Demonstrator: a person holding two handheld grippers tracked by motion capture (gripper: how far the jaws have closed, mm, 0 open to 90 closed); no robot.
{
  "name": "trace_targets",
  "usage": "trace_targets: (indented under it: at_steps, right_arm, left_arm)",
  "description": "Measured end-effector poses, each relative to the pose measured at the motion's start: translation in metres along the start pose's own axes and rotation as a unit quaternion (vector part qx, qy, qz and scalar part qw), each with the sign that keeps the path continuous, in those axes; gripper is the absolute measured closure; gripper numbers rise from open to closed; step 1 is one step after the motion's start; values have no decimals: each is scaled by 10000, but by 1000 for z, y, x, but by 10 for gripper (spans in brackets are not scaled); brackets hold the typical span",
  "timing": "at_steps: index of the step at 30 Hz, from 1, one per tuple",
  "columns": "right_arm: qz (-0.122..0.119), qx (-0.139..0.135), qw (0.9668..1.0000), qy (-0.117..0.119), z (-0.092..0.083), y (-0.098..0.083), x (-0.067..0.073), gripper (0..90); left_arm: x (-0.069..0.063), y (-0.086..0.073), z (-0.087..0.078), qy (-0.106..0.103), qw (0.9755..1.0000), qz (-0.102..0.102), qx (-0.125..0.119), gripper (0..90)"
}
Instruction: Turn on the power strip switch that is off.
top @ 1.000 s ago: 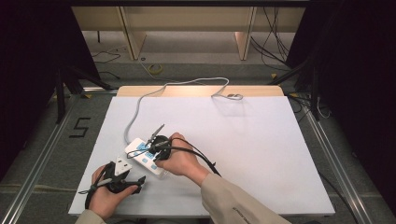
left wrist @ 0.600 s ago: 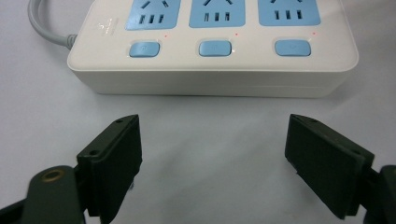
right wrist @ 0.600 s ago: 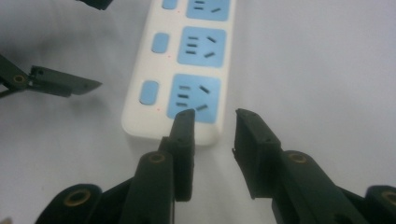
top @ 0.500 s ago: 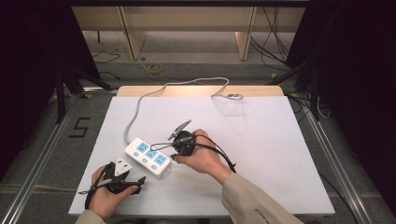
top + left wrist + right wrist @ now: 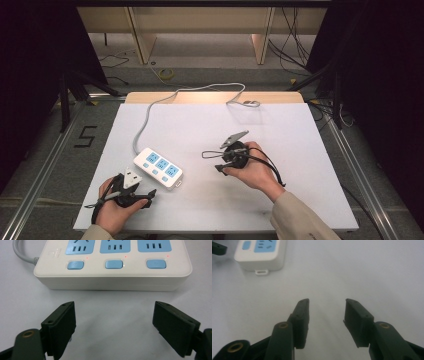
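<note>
My right claw (image 5: 326, 322) has its black jaws parted with nothing but bare white surface between them; they have just been opening, and nothing is caught in the gap. In the high view that claw (image 5: 212, 160) sits in my right hand out on the open middle of the white worktop (image 5: 300, 150), its jaws pointing back toward the white plastic power strip with three pale-blue socket faces and three blue push buttons (image 5: 158, 167), now clearly apart from it. The right gripper view puts the strip's near end (image 5: 260, 255) up in the far left corner, with its small hanging tab facing me.

My left claw (image 5: 113, 327) stands wide open too, holding nothing, low over the worktop just in front of the strip's long side (image 5: 112, 267). In the high view it (image 5: 150, 192) rests near the front edge, close to the strip's near corner. The strip's grey cable (image 5: 145, 117) runs off toward the far edge of the worktop.

I judge the right hand's work at the strip to be finished for now, so this is the backing-off step. Tiny red dots show beside each button, which may be indicator lamps, though at this size I cannot be sure whether they are lit.

If another button is to be pressed, the next move calls for narrowing one claw and bringing a single jaw tip squarely down onto it, while the left claw steadies the strip's side so it does not slide.
</note>
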State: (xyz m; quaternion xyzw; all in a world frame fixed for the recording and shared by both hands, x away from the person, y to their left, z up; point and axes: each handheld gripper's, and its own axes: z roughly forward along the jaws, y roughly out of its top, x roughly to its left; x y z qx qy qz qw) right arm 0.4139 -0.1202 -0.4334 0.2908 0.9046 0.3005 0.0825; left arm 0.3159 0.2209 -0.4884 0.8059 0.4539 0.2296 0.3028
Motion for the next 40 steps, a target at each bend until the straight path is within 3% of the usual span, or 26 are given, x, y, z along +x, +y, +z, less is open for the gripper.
trace_targets:
  at_steps: [13,26,40]
  right_arm:
    - [484,-457,9971,-379,-34,-61,-26,462]
    - [799,-757,9919,-627,-53,-114,-38,440]
    - [1048,-1043,9860,-771,-59,-132,-44,398]
  left_arm:
    - [0,0,1,10,10000,2,19,186]
    - [0,-1,1,13,10000,-8,43,186]
    - [0,-1,1,-36,10000,22,11,182]
